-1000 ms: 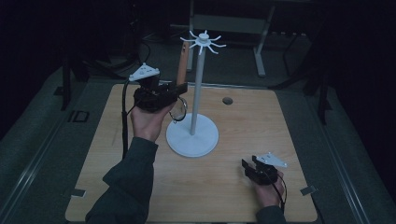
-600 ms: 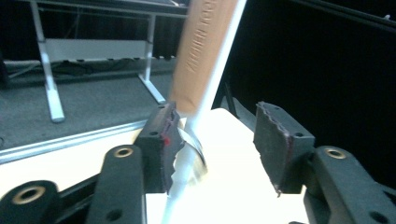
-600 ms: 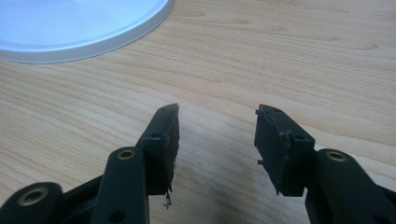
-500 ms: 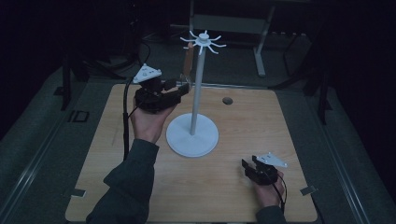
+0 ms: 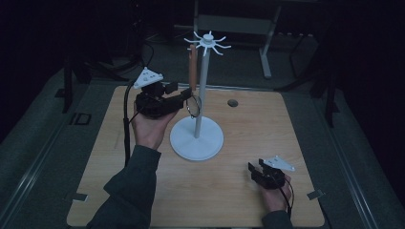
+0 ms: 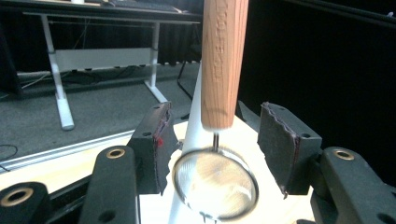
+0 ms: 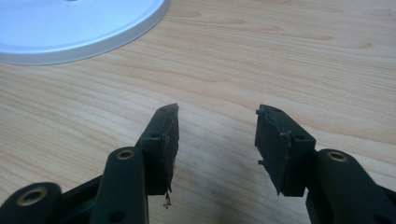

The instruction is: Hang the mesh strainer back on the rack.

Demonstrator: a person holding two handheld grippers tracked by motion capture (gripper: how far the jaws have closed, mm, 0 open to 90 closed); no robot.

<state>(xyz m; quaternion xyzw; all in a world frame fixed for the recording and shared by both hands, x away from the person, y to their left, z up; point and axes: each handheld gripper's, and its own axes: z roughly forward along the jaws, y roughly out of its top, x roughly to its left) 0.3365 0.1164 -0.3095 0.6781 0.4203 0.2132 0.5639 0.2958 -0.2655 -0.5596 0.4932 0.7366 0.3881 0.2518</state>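
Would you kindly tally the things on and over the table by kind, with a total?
White hook stand: 1
Wooden-handled strainer, hanging from the stand: 1
Handheld grippers, left gripper and right gripper: 2
Total: 4

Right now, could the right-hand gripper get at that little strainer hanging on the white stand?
Probably yes, though not from where it rests. The right gripper sits open low on the table, and the strainer hangs behind the stand's pole. The left gripper, jaws just opened, already brackets it.
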